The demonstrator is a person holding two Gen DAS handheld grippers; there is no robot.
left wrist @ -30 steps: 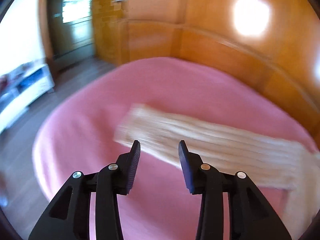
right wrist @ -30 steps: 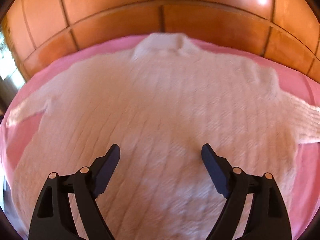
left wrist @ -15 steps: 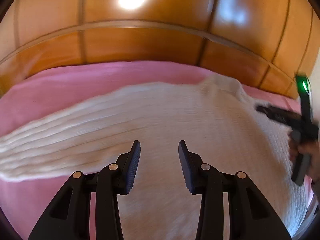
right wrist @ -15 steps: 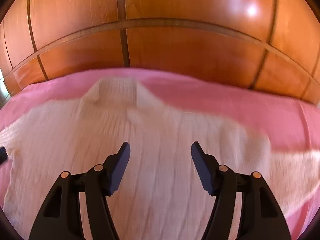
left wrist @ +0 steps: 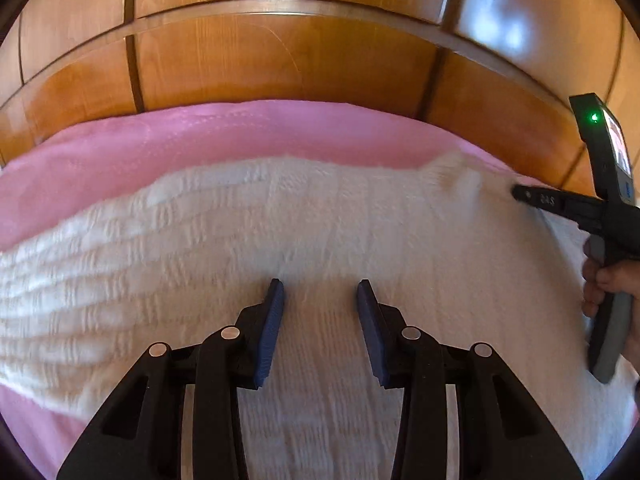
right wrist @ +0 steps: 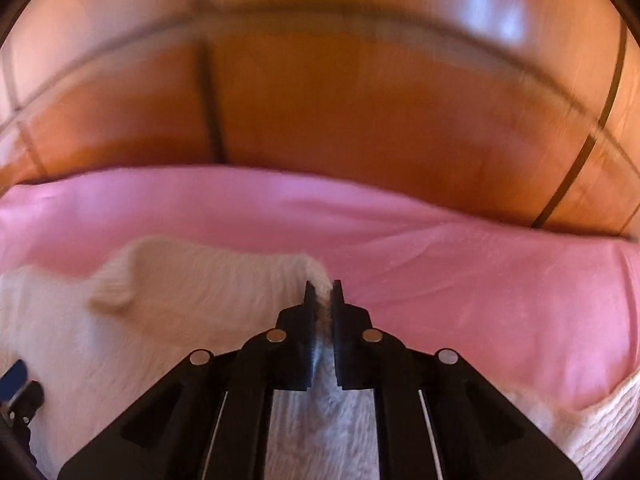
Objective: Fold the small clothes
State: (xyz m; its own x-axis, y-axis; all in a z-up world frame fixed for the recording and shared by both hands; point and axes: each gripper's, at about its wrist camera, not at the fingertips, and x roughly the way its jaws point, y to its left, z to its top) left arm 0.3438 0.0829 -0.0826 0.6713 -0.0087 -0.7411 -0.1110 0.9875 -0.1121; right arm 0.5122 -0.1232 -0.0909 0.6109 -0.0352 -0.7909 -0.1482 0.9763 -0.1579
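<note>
1. The sweater (left wrist: 304,248), cream and ribbed, lies spread flat on the pink bedcover (left wrist: 200,144), collar toward the headboard.
2. In the left wrist view, one sleeve runs off toward 9 o'clock, and the collar sits up at about 2 o'clock.
3. The left gripper (left wrist: 320,312) hangs over the sweater's body, its fingers set apart with knit showing between them; nothing is held.
4. The right gripper (right wrist: 321,300) has its fingers pinched together on a fold of the sweater (right wrist: 192,320) near the collar; a tuft of knit pokes out at the tips.
5. From the right gripper, most of the sweater spreads toward 8 o'clock, with bare bedcover (right wrist: 460,280) from 12 to 3 o'clock.
6. In the left wrist view, that right gripper (left wrist: 520,192) comes in from 3 o'clock, held by a hand (left wrist: 612,284), a green light lit on it.
7. The wooden headboard (left wrist: 280,60) stands behind the bed.
</note>
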